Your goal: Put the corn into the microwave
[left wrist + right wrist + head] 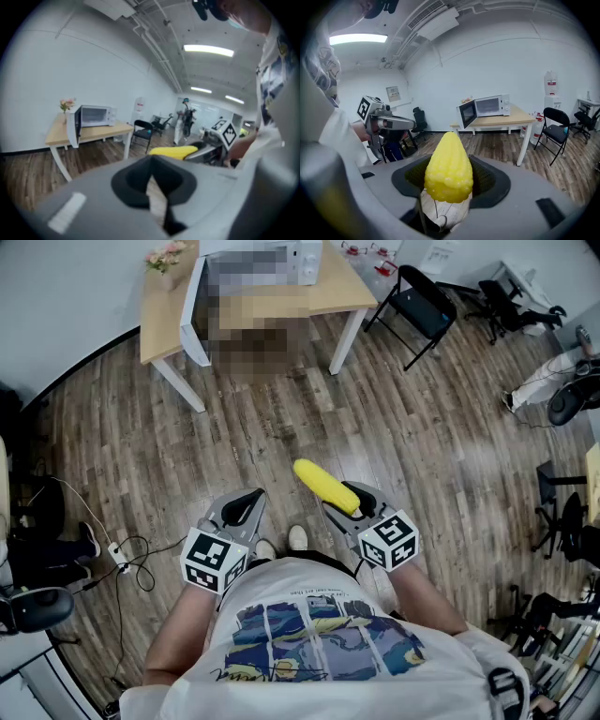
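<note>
Pinching the corn cob point(447, 168) between its pads, the right claw point(447, 180) is entered first. Its jaws are set wide on the thick end, and most of the cob is left projecting forward and slightly downward. The left claw point(152, 176) is listed beside it, pressed together at the tips with nothing between them.

Position of the task item: in the head view the corn cob point(323, 484) is carried in the right claw point(345, 497), above the wooden floor point(281, 427) and in front of the person's shirt point(319, 634). The left claw point(247, 506) is held just beside it.

Destination: the white microwave point(490, 106) is placed on a light wooden table point(520, 119) against the far wall, well apart from both claws. Its door point(466, 114) is swung open. A black folding chair point(553, 133) is noted to the right of the table.

Hazards, as judged:
- The cob is gripped at one end only, so it could be levered or slid out of the pads on the way over.
- The open door stands out past the table edge and could be struck by the projecting tip.

Not determinable:
- The gripped end of the cob is covered by the pads.
- The microwave cavity is too small and dark to be read in any view, so a clear interior cannot be confirmed.
</note>
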